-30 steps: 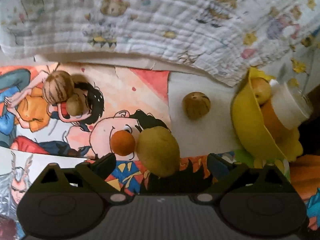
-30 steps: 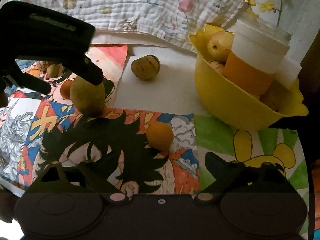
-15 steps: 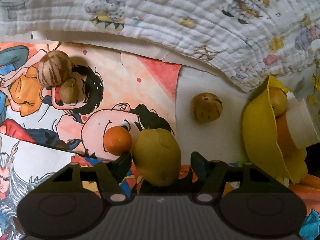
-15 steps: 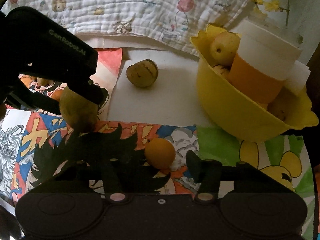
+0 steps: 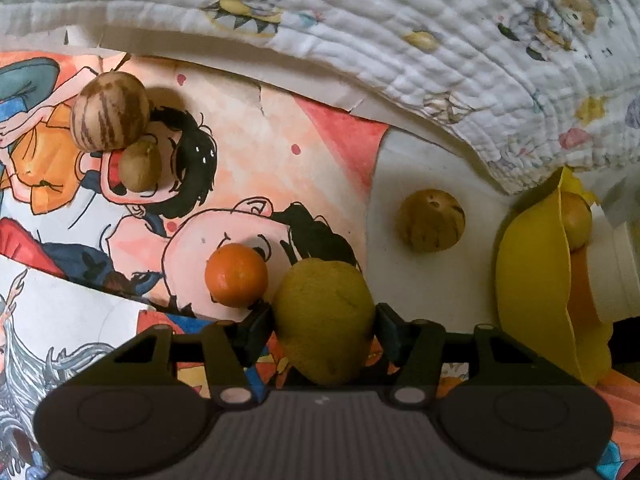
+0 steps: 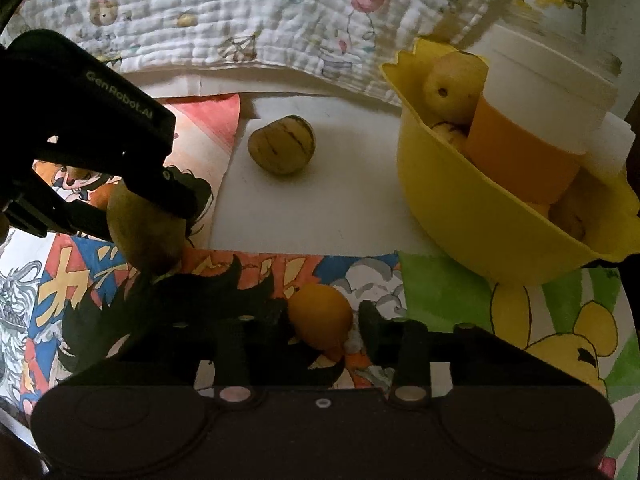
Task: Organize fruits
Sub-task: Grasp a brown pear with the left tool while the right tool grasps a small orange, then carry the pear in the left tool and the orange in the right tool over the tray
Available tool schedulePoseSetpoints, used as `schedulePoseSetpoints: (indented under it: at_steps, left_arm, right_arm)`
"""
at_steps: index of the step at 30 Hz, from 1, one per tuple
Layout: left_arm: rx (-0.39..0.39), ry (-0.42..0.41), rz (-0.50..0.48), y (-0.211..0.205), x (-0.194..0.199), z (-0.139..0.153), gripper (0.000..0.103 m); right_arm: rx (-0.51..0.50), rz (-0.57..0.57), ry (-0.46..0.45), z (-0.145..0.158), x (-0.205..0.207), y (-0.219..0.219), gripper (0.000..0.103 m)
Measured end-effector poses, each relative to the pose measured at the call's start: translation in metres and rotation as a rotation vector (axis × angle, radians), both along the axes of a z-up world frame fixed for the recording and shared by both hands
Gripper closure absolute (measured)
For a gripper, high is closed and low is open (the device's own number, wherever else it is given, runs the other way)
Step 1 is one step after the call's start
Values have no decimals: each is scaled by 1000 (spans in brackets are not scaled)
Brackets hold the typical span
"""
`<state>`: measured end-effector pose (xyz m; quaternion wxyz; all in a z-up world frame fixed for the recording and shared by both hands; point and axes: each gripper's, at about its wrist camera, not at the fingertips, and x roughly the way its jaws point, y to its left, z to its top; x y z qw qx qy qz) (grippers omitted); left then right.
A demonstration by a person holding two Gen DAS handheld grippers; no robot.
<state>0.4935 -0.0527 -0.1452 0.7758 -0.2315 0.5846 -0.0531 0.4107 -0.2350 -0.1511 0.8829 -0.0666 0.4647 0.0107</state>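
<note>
Both grippers have narrowed since half a second ago. The left gripper (image 5: 324,322) now has its fingers pressed against the two sides of the yellow-green mango (image 5: 323,326), where earlier a gap showed on each side; the mango sits on the cartoon posters (image 5: 248,148) at the near middle of the surface. The right gripper (image 6: 323,320) has its fingers drawn in close around the small orange fruit (image 6: 320,316); the left finger meets it, but a sliver of gap seems to remain on the right, so a firm grip cannot be told. That fruit lies on the posters, near and left of the yellow bowl (image 6: 472,216).

Just left of the mango and almost touching it sits a tangerine (image 5: 236,275). Farther off, on white paper (image 5: 420,292), lies a striped round fruit (image 5: 430,220). At the far left a larger striped fruit (image 5: 110,116) touches a small greenish one (image 5: 140,165).

The bowl holds an orange-and-white cup (image 6: 532,136) and several pale fruits, mostly hidden behind it; their number is unclear. In the right wrist view the left gripper's body covers the top of the mango. A printed quilt (image 5: 400,24) runs along the far edge.
</note>
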Motion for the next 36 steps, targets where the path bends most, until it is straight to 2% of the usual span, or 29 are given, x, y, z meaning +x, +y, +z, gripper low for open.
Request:
schedulePoseSetpoints:
  at_steps: [6,16,22,26,30,36]
  left_arm:
    - [-16,2,0,4,-2,2,43]
    - [4,-19,-28,8,-22,11,44]
    - [-24,-24,-10,14,-45,19,44]
    - [-36,-60,-25,21,-64,30,44]
    - [-53,-96,-27,34,-90,44,44]
    - [-43,-102,-6,52,-126,56,44]
  right_arm:
    - [29,-4,6,-1,-2,-3,67]
    - [51,32,37,8,-26,-4,67]
    - [66,72,47,20,-39,3,67]
    - [85,112,53,27,-50,8,67]
    - [98,183,53,37,-64,16,67]
    - [107,277,63,46,-91,28,67]
